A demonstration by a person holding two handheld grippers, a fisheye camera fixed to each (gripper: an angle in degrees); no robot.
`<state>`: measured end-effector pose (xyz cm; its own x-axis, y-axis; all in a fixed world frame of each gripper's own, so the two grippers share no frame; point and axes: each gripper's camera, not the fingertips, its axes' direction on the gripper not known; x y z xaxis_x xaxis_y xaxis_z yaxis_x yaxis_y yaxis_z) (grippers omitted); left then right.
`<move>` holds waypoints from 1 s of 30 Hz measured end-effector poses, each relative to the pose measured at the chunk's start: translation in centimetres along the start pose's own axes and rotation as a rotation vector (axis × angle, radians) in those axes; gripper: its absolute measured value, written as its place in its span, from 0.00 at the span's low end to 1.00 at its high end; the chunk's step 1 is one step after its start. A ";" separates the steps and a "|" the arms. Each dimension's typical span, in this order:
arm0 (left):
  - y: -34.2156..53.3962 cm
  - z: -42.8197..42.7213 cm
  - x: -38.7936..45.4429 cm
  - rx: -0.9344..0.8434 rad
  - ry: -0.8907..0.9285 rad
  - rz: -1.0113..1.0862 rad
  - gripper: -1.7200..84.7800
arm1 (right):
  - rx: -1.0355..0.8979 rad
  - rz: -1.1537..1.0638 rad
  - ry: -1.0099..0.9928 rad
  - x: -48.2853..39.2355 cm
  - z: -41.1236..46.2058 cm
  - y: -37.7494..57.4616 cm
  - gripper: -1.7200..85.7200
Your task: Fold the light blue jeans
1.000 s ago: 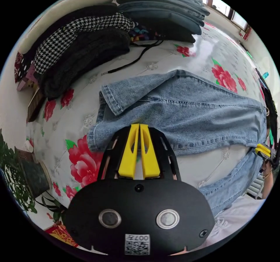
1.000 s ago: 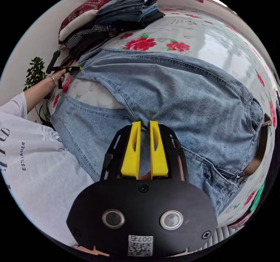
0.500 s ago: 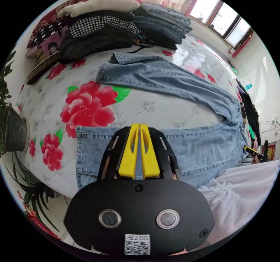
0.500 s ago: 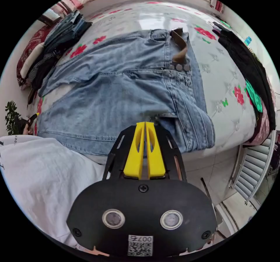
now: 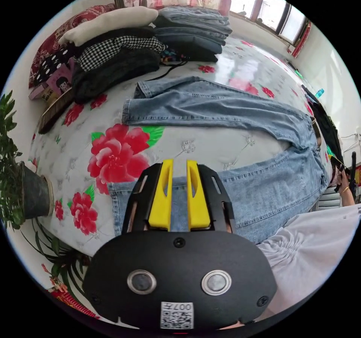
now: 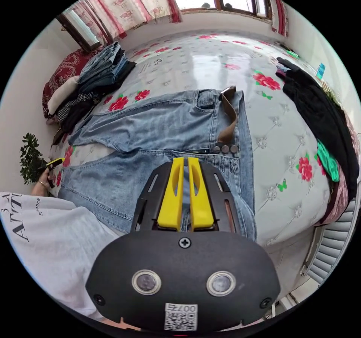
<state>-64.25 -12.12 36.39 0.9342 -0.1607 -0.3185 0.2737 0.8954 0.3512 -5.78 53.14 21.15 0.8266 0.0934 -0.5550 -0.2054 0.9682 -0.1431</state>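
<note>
My left gripper (image 5: 176, 195) has just released the near hem; jaws now parted. Right gripper (image 6: 186, 193) jaws nearly closed above the waistband, grip uncertain. Light blue denim jeans (image 5: 240, 112) lie flat on the floral bed (image 5: 116, 153), legs spread, unfolded.

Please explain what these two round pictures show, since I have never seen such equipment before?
Each picture comes from a fisheye camera riding on a hand-held tool with two yellow jaws; a person holds one tool in each hand. In the left gripper view, the left gripper hangs over the hem end of one leg of the light blue denim jeans, its jaws apart and holding nothing. In the right gripper view, the right gripper sits over the waist end, jaws nearly together; whether they pinch cloth cannot be told. The jeans lie spread, legs apart, on a white bed cover printed with red flowers. Folded dark clothes in a stack sit at the far edge.
</note>
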 end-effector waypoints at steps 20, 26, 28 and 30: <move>-22.8 9.5 1.1 -0.297 -0.235 0.352 0.09 | -0.428 -0.389 0.179 0.1 16.8 -33.2 0.10; -23.4 7.2 -1.6 -0.285 -0.088 0.218 0.02 | -0.523 -0.362 0.039 2.8 19.0 -36.4 0.08; -23.2 5.9 -2.2 -0.264 -0.058 0.208 0.01 | -0.530 -0.359 -0.009 3.6 18.1 -37.0 0.07; -23.0 3.5 -3.0 -0.240 -0.041 0.208 0.01 | -0.515 -0.370 -0.026 3.7 16.5 -37.6 0.05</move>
<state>-72.57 -33.66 32.32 0.9743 0.0240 -0.2239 0.0185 0.9824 0.1856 13.64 20.95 37.94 0.9025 -0.2141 -0.3738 -0.1241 0.7018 -0.7015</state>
